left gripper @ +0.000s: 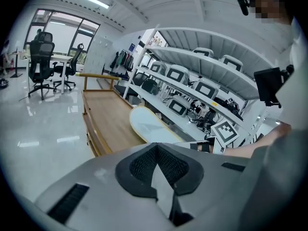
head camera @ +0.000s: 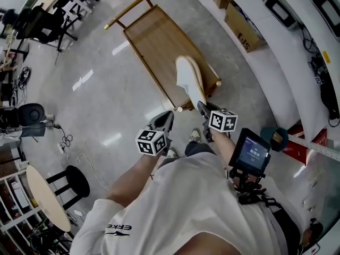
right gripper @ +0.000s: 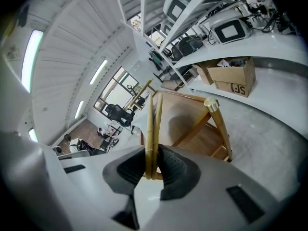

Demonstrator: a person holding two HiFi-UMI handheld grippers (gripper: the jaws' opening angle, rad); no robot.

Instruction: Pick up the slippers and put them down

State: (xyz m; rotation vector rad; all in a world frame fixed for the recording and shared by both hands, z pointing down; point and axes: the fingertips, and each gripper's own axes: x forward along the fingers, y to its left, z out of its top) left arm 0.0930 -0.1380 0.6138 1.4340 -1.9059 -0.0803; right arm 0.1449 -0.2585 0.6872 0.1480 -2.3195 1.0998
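A pair of white slippers [head camera: 188, 78] with tan edges is held sole to sole, standing on edge above the near end of a low wooden bench [head camera: 154, 41]. My right gripper [head camera: 202, 108] is shut on their near end. In the right gripper view the two tan edges of the slippers [right gripper: 153, 124] run up from between the pads of the right gripper [right gripper: 153, 170]. My left gripper [head camera: 166, 117] hangs just left of it, shut and empty. In the left gripper view the left gripper [left gripper: 156, 163] has its pads together, and the white slipper sole [left gripper: 149, 126] shows beyond them.
The bench [right gripper: 192, 114] stands on a shiny grey floor. White shelving with cardboard boxes [head camera: 241, 23] runs along the right. Office chairs [head camera: 48, 23] stand at far left, a black stool [head camera: 77, 179] and a round table [head camera: 45, 198] at near left. The person's shoes [head camera: 195, 136] are below the grippers.
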